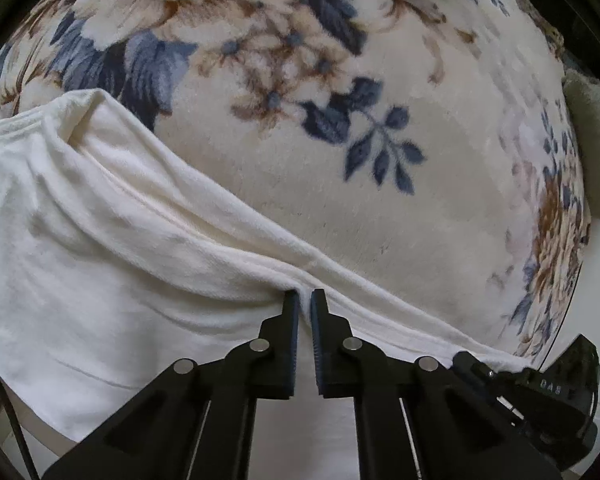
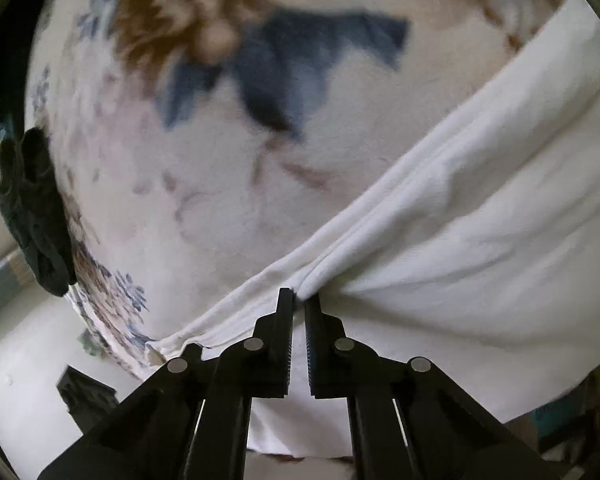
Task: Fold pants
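White pants [image 1: 100, 216] lie on a cream blanket [image 1: 300, 184] printed with blue and brown flowers. In the left wrist view my left gripper [image 1: 304, 298] is shut on the folded upper edge of the pants, and creases fan out from the pinch. The right wrist view shows the same white pants [image 2: 480, 240] filling the right side, with my right gripper [image 2: 298, 298] shut on their bunched edge. The cloth drapes down beneath both grippers and hides what is under it. Part of the other gripper [image 1: 556, 392] shows at the lower right of the left wrist view.
The floral blanket [image 2: 220, 200] spreads beyond the pants in both views. A grey fuzzy cloth [image 1: 592, 152] sits at its right edge in the left wrist view, and a dark green cloth [image 2: 36, 208] at its left edge in the right wrist view. Pale floor [image 2: 28, 360] lies below.
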Demonstrator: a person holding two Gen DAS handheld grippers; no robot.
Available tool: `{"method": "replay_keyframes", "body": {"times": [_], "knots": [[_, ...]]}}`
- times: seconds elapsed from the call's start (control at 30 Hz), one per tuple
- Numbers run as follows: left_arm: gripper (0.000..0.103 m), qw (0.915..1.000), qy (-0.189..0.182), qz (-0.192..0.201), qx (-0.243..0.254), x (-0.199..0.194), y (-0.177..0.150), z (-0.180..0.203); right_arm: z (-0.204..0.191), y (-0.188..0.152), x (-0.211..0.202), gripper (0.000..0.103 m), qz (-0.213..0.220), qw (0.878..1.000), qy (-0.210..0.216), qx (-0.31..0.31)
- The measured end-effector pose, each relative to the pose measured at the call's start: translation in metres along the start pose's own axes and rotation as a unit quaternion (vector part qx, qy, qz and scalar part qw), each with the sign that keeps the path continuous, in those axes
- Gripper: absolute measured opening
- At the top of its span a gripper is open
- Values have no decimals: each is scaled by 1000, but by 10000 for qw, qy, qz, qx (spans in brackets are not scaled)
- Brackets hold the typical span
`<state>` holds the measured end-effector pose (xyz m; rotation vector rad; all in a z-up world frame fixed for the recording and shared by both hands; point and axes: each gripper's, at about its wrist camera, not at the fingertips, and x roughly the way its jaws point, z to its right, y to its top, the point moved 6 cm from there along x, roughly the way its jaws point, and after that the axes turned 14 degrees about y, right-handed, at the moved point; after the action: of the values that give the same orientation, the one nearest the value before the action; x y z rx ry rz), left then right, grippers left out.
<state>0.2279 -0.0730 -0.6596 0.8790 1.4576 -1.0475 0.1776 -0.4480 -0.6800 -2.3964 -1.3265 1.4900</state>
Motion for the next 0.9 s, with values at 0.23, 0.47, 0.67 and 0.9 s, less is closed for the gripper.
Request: {"method": "replay_keyframes", "body": {"times": [0.23,0.47,0.67,0.9], "knots": [[0,9991,-249,336,93,-26,45,25,-26,6,-10,3,404,9984,-124,-370],[3,9944,208,882,548,-62,42,9,-37,20,-21,1,772,9937,-34,-811],[34,9895,201,927,1091,-70,21,58,-36,5,-56,57,391,9817,73,-1861],[94,9723,256,1068,2063,-53,-54,85,98,-44,-174,80,1666,9786,112,-1202]]}}
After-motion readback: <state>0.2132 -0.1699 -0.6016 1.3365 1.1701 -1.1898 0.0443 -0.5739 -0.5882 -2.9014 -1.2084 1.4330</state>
